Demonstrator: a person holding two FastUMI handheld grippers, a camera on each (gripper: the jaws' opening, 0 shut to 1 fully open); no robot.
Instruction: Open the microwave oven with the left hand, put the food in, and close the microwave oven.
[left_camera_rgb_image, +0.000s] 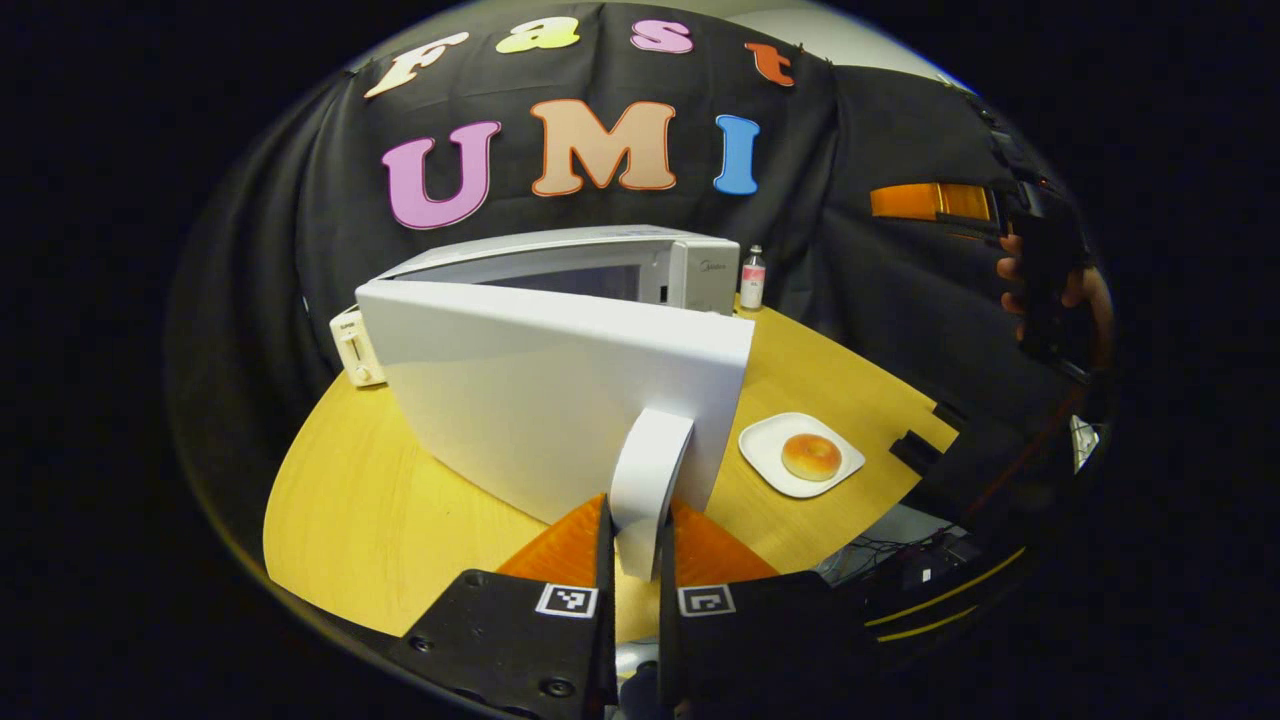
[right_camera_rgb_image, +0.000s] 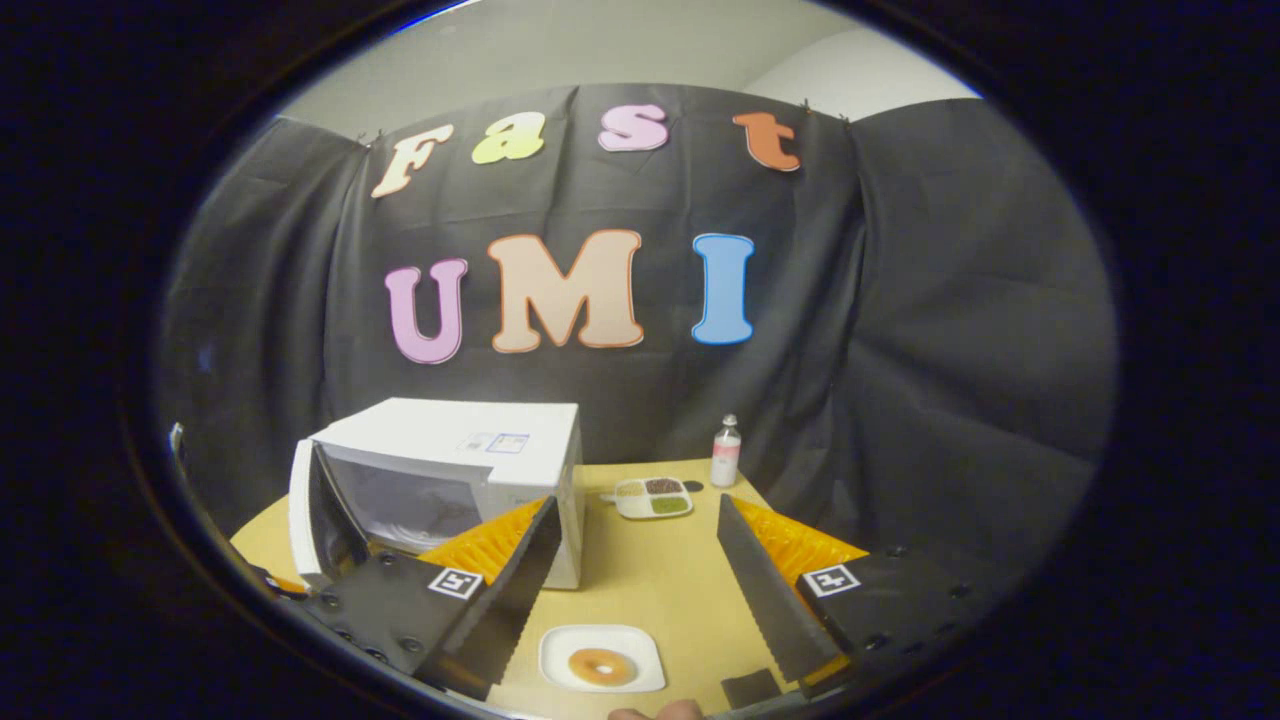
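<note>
Left gripper (left_camera_rgb_image: 634, 560): both fingers are closed on the white door handle (left_camera_rgb_image: 650, 470) of the microwave oven (left_camera_rgb_image: 560, 280). The door (left_camera_rgb_image: 540, 390) stands swung out, edge-on ahead of the fingers, and blocks most of the cavity from the left gripper view. A small brand mark sits on the oven's control panel, too small to read. Each finger base carries a square black-and-white marker.

Right gripper (right_camera_rgb_image: 635, 590): fingers spread wide apart, holding nothing. It hangs above the yellow table (right_camera_rgb_image: 650, 570). Directly below and between its fingers lies a white square plate (right_camera_rgb_image: 602, 657) bearing the food, a glazed doughnut (right_camera_rgb_image: 602, 666). In the left gripper view the same plate (left_camera_rgb_image: 770, 455) and doughnut (left_camera_rgb_image: 811, 456) lie just right of the handle, apart from the door.

Surroundings:
- Right gripper view: oven (right_camera_rgb_image: 450, 470) ahead-left, door (right_camera_rgb_image: 305, 520) open; a label on its top is illegible.
- Small bottle (right_camera_rgb_image: 725, 452) with a pink label, text unreadable, at the far table edge.
- Divided dish (right_camera_rgb_image: 652, 497) holding dark and green contents, left of the bottle.
- White toaster (left_camera_rgb_image: 355, 347) behind the door, left of the left gripper.
- A hand (left_camera_rgb_image: 1040, 285) holds the right gripper at upper right of the left gripper view.
</note>
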